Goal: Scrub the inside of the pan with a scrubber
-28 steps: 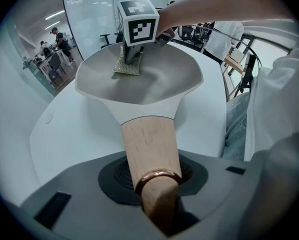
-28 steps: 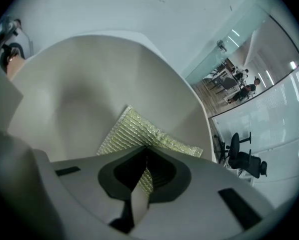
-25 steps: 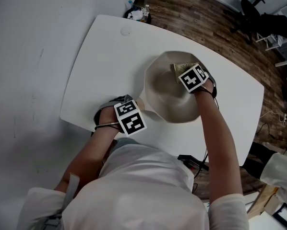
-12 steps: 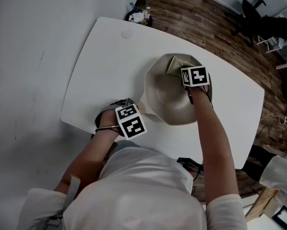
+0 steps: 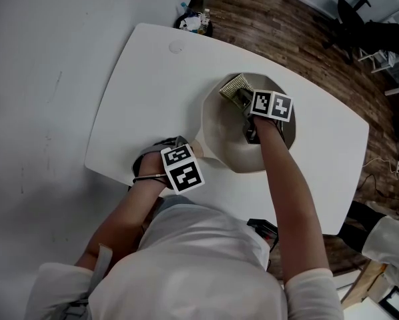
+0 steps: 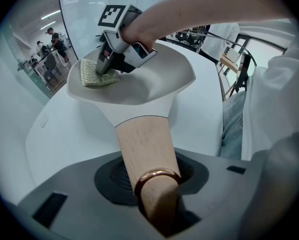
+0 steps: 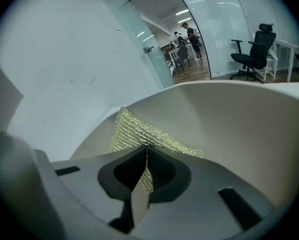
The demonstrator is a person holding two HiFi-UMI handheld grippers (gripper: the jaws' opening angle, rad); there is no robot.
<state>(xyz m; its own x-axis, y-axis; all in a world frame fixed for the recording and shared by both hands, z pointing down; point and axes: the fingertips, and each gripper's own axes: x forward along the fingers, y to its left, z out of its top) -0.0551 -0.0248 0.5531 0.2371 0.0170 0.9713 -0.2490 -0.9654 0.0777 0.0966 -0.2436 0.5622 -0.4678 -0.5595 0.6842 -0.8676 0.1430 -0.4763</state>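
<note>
Nearest me, my left gripper [image 6: 157, 196] has its jaws round the pan's wooden handle [image 6: 142, 144], about half open. They have just been opening a little, and the handle with its copper ring [image 6: 157, 176] sits between them, pads on it. White table [image 5: 139, 79] underneath. Beyond it, the pan [image 5: 219, 132], pale inside, sits upright near the table's middle. My right gripper [image 5: 245, 100] reaches into the pan from the right, jaws closed tight on an edge of the scrubber [image 5: 234, 85]. The scrubber, a yellow-green mesh pad, lies against the inside wall at the pan's far-left side. Wooden floor [image 5: 279, 32] beyond the table.
</note>
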